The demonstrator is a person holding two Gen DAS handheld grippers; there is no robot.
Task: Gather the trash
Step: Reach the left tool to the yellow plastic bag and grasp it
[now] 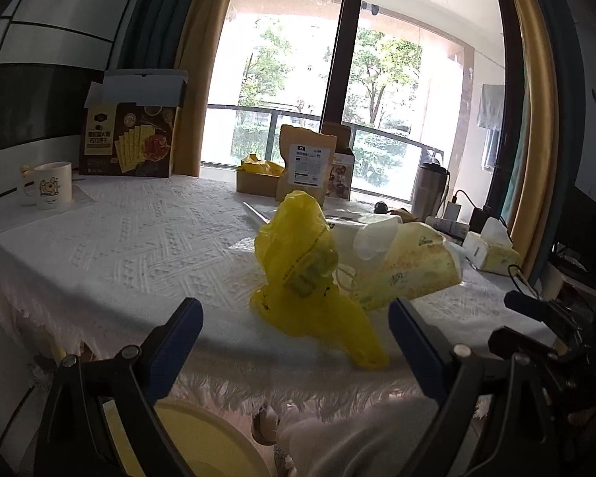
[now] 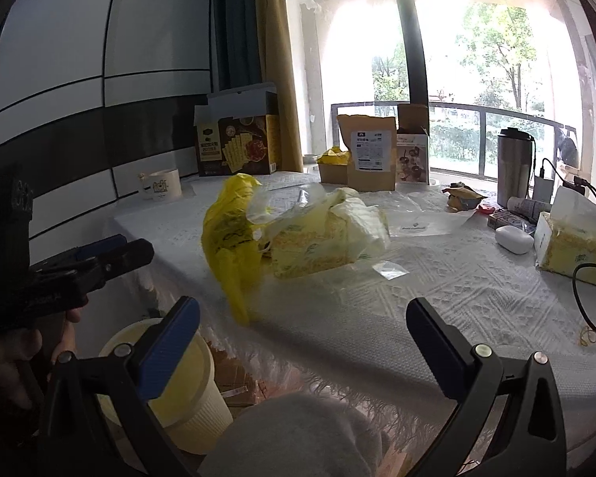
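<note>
Because the white-clothed bench [image 1: 111,238] carries both clutter and keepsakes, the crumpled yellow bag [image 1: 302,262] lies near its front edge, leaning on a tissue pack [image 1: 409,266], with a cream bin [image 2: 171,389] waiting below. Both the left tool [image 1: 296,342] and right tool [image 2: 304,342] hang wide open, holding nothing. Mug [image 1: 53,187] and boxes stand clear.

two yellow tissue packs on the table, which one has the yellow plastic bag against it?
The crumpled tissue pack mid-table: the yellow plastic bag leans on its left side. The other tissue pack stands apart at the right edge.
</note>
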